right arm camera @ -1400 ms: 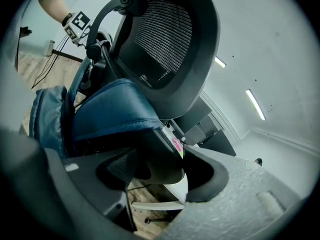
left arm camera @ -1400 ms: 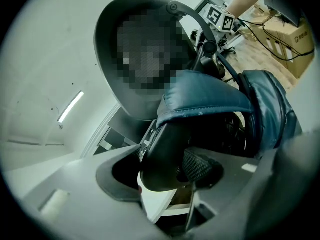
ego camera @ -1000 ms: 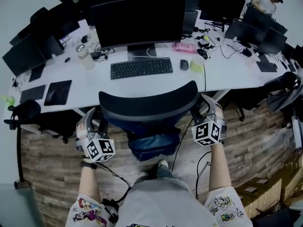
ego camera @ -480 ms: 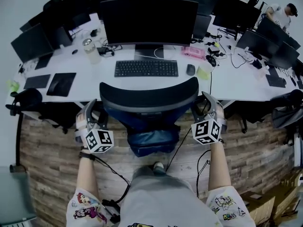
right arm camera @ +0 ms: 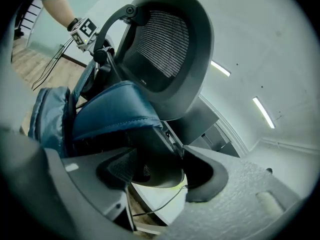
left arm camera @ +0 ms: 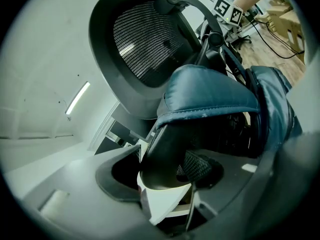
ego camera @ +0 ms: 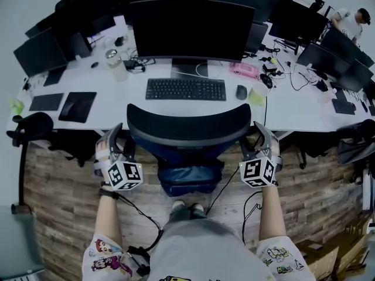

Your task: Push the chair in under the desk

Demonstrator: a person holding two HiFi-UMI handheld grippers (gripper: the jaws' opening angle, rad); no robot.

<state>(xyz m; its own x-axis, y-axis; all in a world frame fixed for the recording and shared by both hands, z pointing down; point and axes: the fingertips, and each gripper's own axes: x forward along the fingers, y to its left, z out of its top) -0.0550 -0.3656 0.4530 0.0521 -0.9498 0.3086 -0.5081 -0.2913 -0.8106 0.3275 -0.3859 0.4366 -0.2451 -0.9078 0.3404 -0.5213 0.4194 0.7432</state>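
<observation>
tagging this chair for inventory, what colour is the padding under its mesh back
The padding on the chair is blue, clearest in the left gripper view.

In your head view, the chair [ego camera: 188,127] hides its own seat and wheels beneath the backrest, and the person [ego camera: 350,20] at two o'clock is too small to make out.

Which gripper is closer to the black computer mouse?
Right. The right gripper is just below the black computer mouse; the left gripper is across the black mesh chair back, far lower-left.
</observation>
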